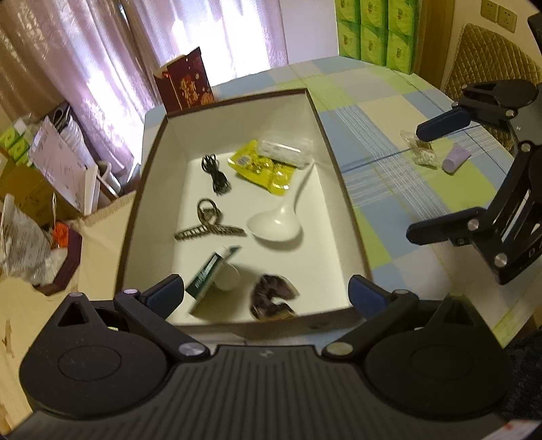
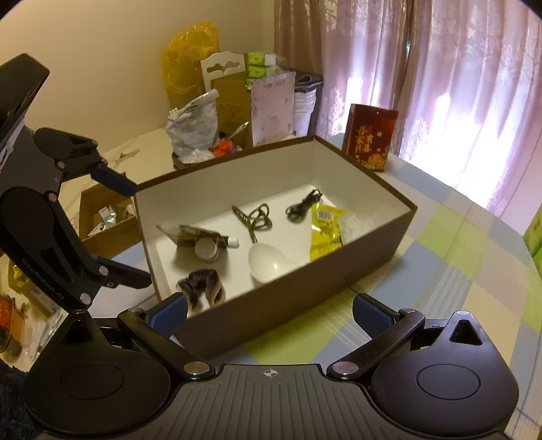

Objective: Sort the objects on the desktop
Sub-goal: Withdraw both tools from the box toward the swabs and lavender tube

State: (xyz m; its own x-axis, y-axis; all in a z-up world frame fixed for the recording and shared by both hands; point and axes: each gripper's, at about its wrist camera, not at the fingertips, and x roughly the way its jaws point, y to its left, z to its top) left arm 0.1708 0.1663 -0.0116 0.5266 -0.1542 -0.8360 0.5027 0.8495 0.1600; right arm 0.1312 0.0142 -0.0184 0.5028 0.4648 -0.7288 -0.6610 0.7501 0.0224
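The left tool (image 1: pixel 266 294) hung over the near end of the brown cardboard box (image 1: pixel 342 176), its blue ribbed fingers (image 1: pixel 166 294) spread wide with nothing between them; the right tool (image 2: pixel 269 313) was likewise wide and empty, low beside the box's outer wall. The box was rectangular, dark brown outside and smooth white within, and most of the task's things lay on its floor: a glossy white ladle-shaped spoon (image 1: pixel 276 221) with a long curved handle, a bronze-toned toothed hair claw (image 1: pixel 208 226), a coiled black cable (image 1: pixel 215 174), a crinkled yellow snack packet (image 1: pixel 262 167) partly under a clear plastic case (image 1: pixel 284 150), a dark green tube (image 1: pixel 210 270) lying against a small round white container (image 1: pixel 228 276), and a fuzzy brown scrunchie (image 1: pixel 272 298) at the near end. Outside it, well apart on the surface's checked cloth (image 1: pixel 382 101) of pale green, blue and cream squares, a small lilac cylinder (image 1: pixel 455 159) lay touching a clear packet of small beads (image 1: pixel 420 149). A red box with gold ornament (image 2: pixel 369 142) stood upright at the far corner — just behind the brown box. Sheer pinkish curtains (image 2: pixel 440 67) glowed with daylight, stacked green tissue packs (image 1: pixel 376 30) lined one wall, and cardboard boxes, bags and papers crowded the area beyond the surface's edge.
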